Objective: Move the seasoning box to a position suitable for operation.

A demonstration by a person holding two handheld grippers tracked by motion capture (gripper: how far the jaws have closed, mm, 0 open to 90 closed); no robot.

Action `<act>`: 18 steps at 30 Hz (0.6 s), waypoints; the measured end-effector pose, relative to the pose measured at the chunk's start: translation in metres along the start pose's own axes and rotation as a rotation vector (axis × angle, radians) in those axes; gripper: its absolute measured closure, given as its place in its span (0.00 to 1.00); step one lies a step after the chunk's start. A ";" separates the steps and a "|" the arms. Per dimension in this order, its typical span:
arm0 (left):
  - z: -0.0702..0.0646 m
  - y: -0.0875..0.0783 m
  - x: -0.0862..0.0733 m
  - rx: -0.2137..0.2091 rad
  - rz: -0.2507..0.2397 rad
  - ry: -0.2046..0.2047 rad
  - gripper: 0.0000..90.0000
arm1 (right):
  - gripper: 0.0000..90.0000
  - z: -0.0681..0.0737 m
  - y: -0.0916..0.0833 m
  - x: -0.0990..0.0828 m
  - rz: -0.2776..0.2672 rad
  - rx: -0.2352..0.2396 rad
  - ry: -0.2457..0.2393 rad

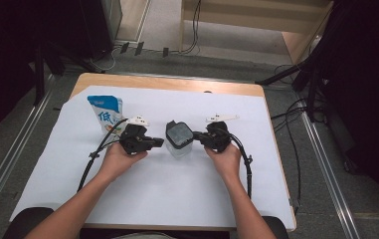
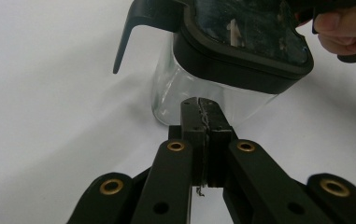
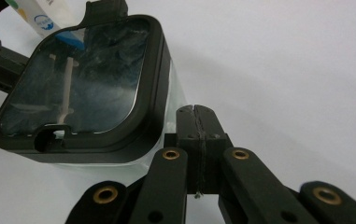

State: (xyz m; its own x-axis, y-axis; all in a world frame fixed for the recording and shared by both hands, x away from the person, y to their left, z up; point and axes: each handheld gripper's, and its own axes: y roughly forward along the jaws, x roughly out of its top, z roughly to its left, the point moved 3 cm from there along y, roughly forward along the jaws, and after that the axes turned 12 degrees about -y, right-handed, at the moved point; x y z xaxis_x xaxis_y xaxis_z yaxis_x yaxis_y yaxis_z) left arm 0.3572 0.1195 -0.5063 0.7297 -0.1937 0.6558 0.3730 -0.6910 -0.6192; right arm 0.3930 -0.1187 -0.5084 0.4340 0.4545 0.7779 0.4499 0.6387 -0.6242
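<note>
A clear square jar (image 1: 179,139) with a black lid stands upright at the middle of the white sheet. My left gripper (image 1: 158,143) sits just left of the jar, jaws pressed together, tips close to its glass wall. In the left gripper view the shut gripper (image 2: 202,109) points at the jar (image 2: 185,93) below the black lid (image 2: 245,44). My right gripper (image 1: 198,137) is just right of the jar, also shut on nothing. In the right gripper view the shut gripper (image 3: 196,116) lies beside the jar's lid (image 3: 80,86).
A blue and white pouch (image 1: 106,114) stands at the left behind my left gripper; its corner (image 3: 42,18) shows past the jar. The white sheet (image 1: 177,189) covers most of the wooden table (image 1: 167,82). Cables trail from both grippers toward the front edge.
</note>
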 end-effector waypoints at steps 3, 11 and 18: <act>-0.001 0.003 0.000 0.005 0.004 0.004 1.00 | 1.00 0.002 0.001 -0.001 0.003 -0.010 -0.008; 0.004 0.007 0.000 -0.025 0.018 -0.017 1.00 | 1.00 0.008 0.002 -0.007 0.016 -0.016 -0.010; 0.011 0.006 0.001 -0.014 0.017 -0.023 1.00 | 1.00 0.018 0.002 -0.008 0.020 -0.001 -0.012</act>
State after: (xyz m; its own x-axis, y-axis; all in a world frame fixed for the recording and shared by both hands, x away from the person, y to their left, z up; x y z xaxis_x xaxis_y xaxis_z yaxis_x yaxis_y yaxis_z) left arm 0.3663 0.1227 -0.5140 0.7489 -0.1900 0.6349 0.3520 -0.6976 -0.6240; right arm 0.3768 -0.1102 -0.5140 0.4339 0.4746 0.7658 0.4420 0.6286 -0.6400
